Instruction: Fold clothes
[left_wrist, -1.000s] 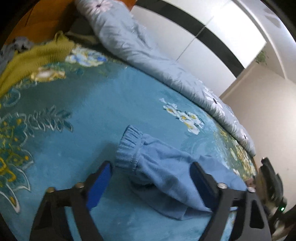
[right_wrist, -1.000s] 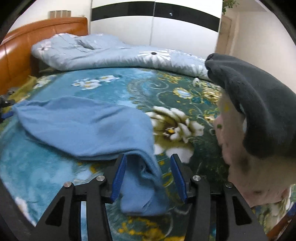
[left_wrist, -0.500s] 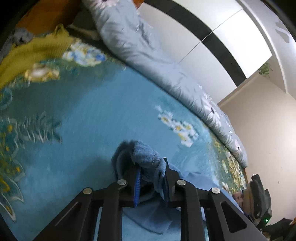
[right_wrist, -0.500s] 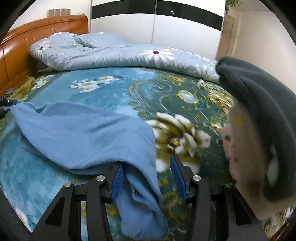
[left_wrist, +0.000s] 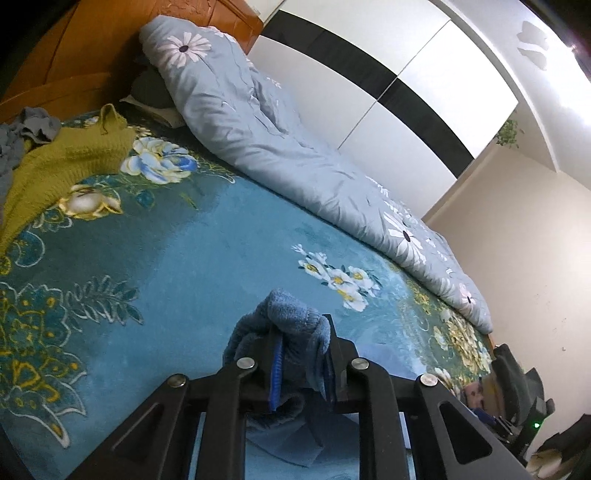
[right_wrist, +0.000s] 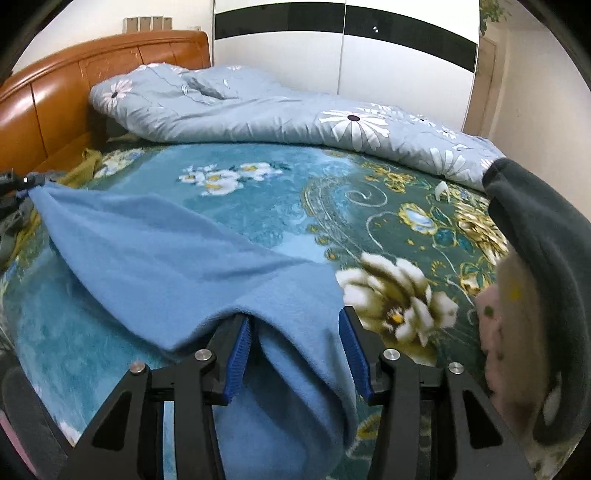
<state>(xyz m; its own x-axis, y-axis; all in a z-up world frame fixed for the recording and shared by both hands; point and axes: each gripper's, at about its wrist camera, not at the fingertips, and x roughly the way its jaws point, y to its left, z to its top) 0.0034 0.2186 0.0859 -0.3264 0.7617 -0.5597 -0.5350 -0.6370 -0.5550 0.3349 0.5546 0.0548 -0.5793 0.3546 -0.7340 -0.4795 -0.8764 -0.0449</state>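
A light blue fleece garment (right_wrist: 177, 258) stretches across the teal floral bedspread (right_wrist: 258, 206). My left gripper (left_wrist: 301, 354) is shut on its ribbed cuff (left_wrist: 288, 314) and holds it up off the bed; this gripper also shows far left in the right wrist view (right_wrist: 14, 184). My right gripper (right_wrist: 295, 347) has its jaws apart, with a thick fold of the garment's other end lying between the blue pads (right_wrist: 236, 354). The pads touch the cloth loosely; the fold hangs down below them.
A rolled grey-blue daisy quilt (right_wrist: 258, 110) lies along the far side of the bed. A yellow-green knit (left_wrist: 62, 162) and grey clothes (left_wrist: 26, 129) sit near the wooden headboard (right_wrist: 44, 103). A dark and pink bundle (right_wrist: 535, 277) is close on the right.
My left gripper closed on the blue cuff and lifted it off the bed. The garment pulled taut between the two grippers. My right gripper rose slightly with the fold between its pads.
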